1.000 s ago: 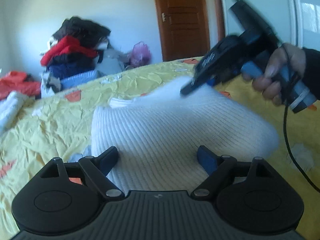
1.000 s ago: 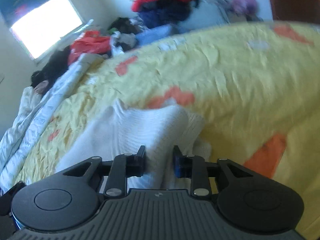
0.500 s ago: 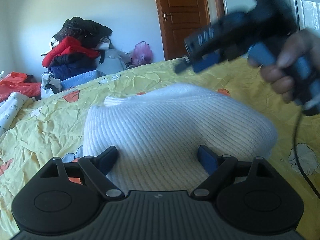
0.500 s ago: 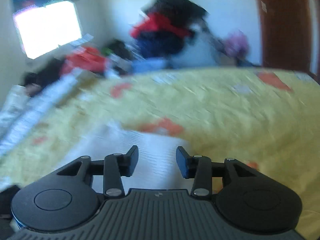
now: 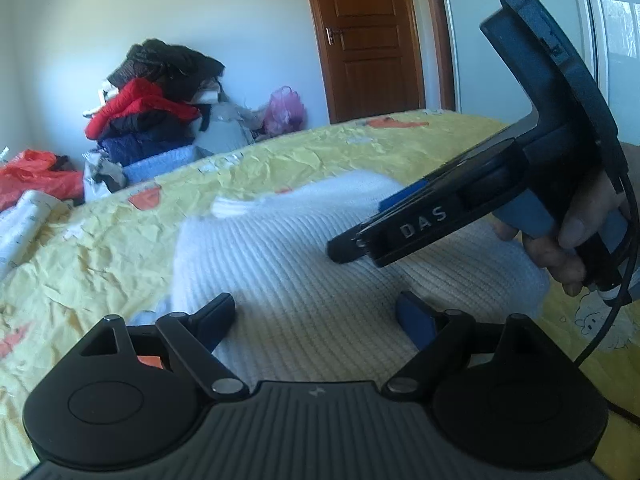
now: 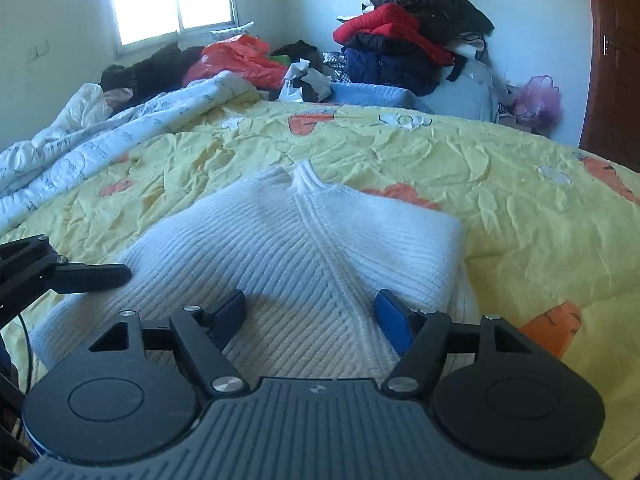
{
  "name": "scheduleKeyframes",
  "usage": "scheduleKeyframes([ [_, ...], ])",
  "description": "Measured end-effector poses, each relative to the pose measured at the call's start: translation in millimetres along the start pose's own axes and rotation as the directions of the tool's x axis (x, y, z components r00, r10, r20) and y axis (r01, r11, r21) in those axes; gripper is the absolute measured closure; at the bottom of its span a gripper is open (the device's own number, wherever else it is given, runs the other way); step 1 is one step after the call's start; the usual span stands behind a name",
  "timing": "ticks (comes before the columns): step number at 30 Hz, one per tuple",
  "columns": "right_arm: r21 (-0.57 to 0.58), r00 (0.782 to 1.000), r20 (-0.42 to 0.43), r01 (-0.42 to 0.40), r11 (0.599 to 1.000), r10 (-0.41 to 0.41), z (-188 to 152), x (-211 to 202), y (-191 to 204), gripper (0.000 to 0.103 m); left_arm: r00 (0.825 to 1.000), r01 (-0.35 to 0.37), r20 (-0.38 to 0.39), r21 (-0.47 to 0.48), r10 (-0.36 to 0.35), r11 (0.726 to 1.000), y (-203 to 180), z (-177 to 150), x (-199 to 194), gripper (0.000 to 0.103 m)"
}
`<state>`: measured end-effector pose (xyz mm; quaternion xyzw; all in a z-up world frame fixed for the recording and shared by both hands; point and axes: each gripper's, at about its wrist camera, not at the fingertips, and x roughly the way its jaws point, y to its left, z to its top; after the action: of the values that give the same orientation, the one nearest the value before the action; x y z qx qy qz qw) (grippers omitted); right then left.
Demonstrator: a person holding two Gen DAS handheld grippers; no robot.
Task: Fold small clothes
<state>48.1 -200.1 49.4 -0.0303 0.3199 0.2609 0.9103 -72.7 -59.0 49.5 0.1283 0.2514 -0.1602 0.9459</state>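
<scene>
sweater (image 6: 304, 256): the white ribbed knit under your grippers, soft and matt
bedsheet (image 6: 500, 200): yellow cloth, heavily creased, matt
right gripper (image 6: 310, 312): your matt black ribbed plastic body, blue pads
door (image 5: 368, 40): glossy brown panelled wood

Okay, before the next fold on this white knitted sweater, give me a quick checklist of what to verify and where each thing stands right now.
1. White knitted sweater lies on the yellow bedsheet, sides folded in: ok.
2. Right gripper jaws opening, no fabric pinched between them: ok.
3. Left gripper wide open above the knit, nothing held: ok.
4. Grippers apart from each other over the sweater: ok.
5. Sheet beside the sweater free of other clothes: ok.
6. Sweater's near hem flat: cannot tell, hidden under the grippers.
</scene>
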Motion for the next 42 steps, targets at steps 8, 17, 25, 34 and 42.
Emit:
scheduleKeyframes([
  [8, 0.044, 0.997, 0.072, -0.012, 0.999, 0.009, -10.7, -55.7, 15.9, 0.032, 0.993, -0.048, 0.114, 0.131, 0.033, 0.990, 7.3, -25.2, -48.2, 0.015],
  [17, 0.022, 0.998, -0.032, 0.046, 0.999, -0.046, -30.0, -31.2, -1.9, 0.028, 1.000, -0.011, 0.022, 0.061, 0.010, 0.998, -1.1, -28.7, -19.2, 0.014],
  [25, 0.378, 0.998, 0.044, -0.052, 0.924, 0.039, -41.1, -92.4, -32.4, 0.006, 1.000, 0.020, 0.028, -0.210, -0.014, 0.978, 60.3, -36.8, -61.9, 0.014],
  [34, 0.407, 0.980, -0.088, -0.126, 0.905, 0.176, -85.9, -66.2, -26.4, 0.049, 0.951, 0.169, -0.104, -0.616, -0.292, 0.769, 93.2, -58.8, -1.5, 0.034],
  [42, 0.385, 0.980, -0.071, -0.147, 0.911, 0.188, -90.3, -74.0, -26.2, 0.034, 0.946, 0.168, -0.134, -0.576, -0.295, 0.800, 94.0, -53.5, -5.5, 0.042],
])
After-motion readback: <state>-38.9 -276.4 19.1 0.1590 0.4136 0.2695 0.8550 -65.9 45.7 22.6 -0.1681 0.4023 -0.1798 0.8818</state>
